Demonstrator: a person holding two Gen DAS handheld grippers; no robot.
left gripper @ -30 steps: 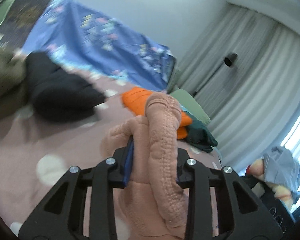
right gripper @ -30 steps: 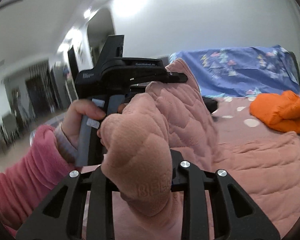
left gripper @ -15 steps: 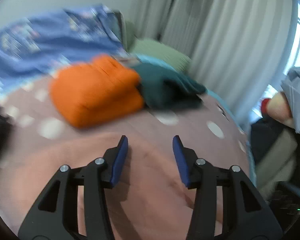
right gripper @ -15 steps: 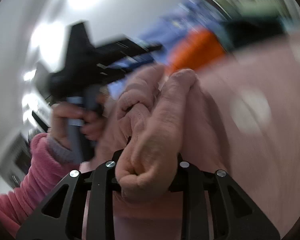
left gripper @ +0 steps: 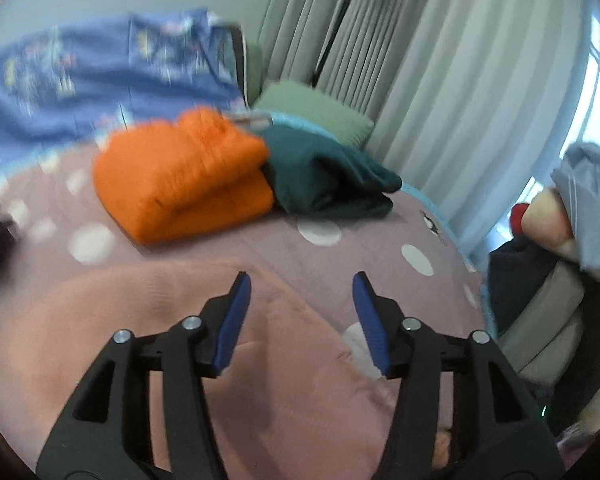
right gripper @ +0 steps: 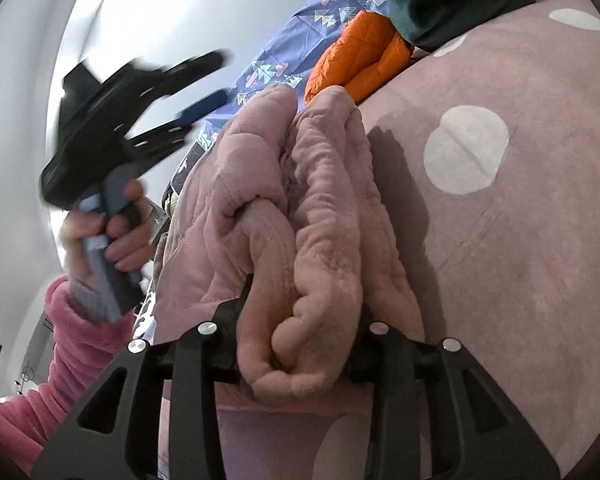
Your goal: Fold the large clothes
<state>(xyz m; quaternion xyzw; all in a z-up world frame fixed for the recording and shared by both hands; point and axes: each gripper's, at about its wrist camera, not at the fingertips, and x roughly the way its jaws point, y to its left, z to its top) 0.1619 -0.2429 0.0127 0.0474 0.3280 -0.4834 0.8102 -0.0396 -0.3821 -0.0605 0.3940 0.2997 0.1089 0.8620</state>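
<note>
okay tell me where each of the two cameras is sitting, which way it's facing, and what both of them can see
Left wrist: sits on the left gripper, looking along its empty, opening jaws over the pink garment toward the curtains.
Right wrist: sits on the right gripper, facing a bunched fold of pink garment between its opening jaws; a hand in a pink sleeve carries the left gripper.
Shared: pink garment, orange folded garment, dark green garment, dotted bedspread.

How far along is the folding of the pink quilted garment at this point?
Done: an orange garment already sits folded on the bedspread. In hand: the pink quilted garment is bunched between the right gripper, whose jaws are opening; the left gripper is opening with nothing between its pads, above the garment's spread part. Left: laying the held bunch down and finishing the fold.
</note>
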